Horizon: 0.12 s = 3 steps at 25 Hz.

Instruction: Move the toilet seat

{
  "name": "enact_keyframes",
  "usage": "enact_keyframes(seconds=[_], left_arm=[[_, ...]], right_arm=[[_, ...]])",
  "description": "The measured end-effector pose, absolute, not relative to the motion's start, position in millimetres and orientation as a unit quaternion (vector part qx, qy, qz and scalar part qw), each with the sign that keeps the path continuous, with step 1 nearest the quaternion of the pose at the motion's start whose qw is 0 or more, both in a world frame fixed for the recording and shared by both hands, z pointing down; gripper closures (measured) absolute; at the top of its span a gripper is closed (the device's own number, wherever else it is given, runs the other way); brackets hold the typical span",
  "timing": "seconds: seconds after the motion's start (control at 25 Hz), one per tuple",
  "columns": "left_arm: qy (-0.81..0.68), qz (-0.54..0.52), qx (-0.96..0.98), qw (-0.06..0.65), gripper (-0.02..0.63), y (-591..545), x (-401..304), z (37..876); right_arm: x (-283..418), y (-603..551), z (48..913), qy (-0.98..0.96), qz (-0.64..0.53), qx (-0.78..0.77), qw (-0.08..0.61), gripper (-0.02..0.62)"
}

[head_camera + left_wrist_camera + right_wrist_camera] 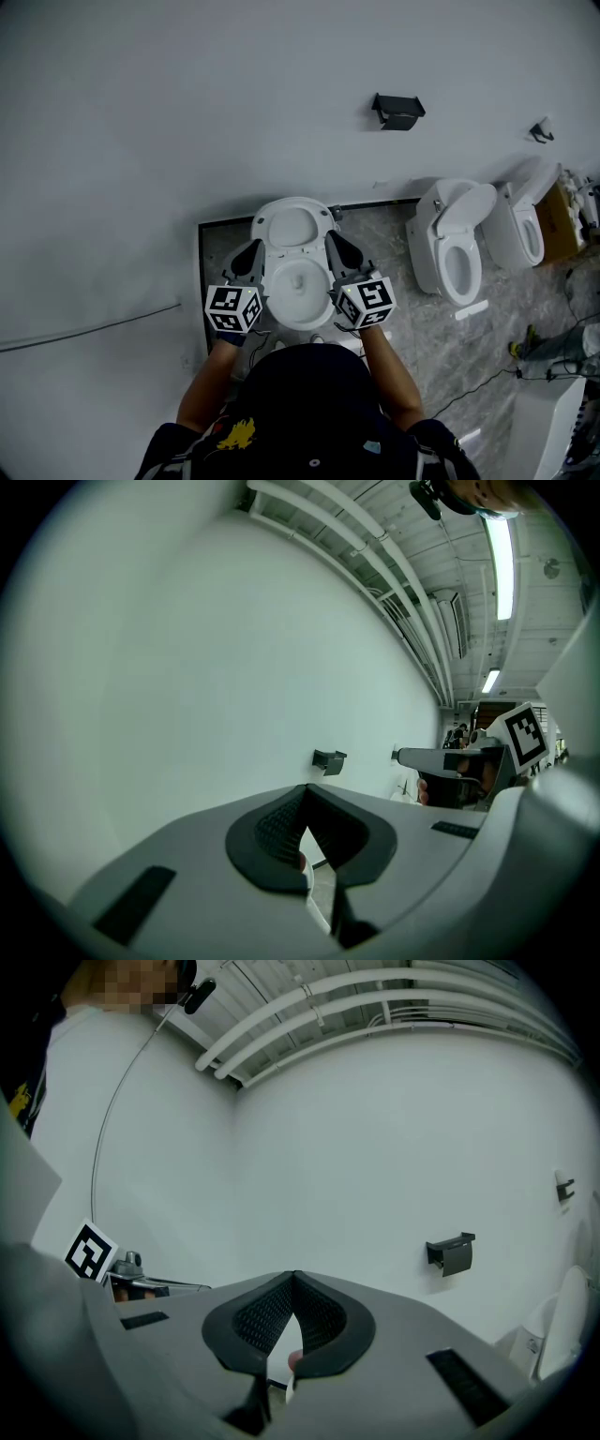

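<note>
A white toilet [298,281] stands against the wall right below me, on a marble floor patch. Its seat [292,225] seems to be raised at the back, towards the wall. My left gripper [251,257] is beside the bowl's left rim and my right gripper [338,247] beside its right rim, both pointing at the wall. In the left gripper view the left gripper [302,797] is shut with nothing between its pads. The right gripper [292,1281] is likewise shut and empty in its own view. Neither gripper view shows the toilet.
Two more white toilets [452,239] [521,221] stand to the right, with a cardboard box [561,221] beyond them. A black holder [398,111] hangs on the wall. Cables [487,380] trail over the floor at the right. A thin cable [89,328] runs along the wall at the left.
</note>
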<state>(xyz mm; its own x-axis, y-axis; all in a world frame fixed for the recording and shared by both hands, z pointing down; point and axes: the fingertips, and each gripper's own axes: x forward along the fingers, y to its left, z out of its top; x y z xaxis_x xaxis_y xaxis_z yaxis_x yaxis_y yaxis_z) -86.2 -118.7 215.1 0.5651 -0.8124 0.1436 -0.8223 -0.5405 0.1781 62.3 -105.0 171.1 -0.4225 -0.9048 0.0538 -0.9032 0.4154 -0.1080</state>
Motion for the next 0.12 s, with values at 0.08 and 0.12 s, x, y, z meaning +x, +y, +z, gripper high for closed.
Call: enact_keyframes(seconds=[0.08, 0.12], left_arm=[[-0.464, 0.026, 0.878, 0.114, 0.589, -117.9, -86.0, 218.7], [-0.463, 0.028, 0.879, 0.114, 0.589, -117.7, -85.7, 220.4]], right_arm=[[60.3, -104.6, 174.0, 0.842, -0.062, -0.536, 0.004, 0.569], [59.5, -104.4, 175.4, 0.843, -0.063, -0.535, 0.003, 0.569]])
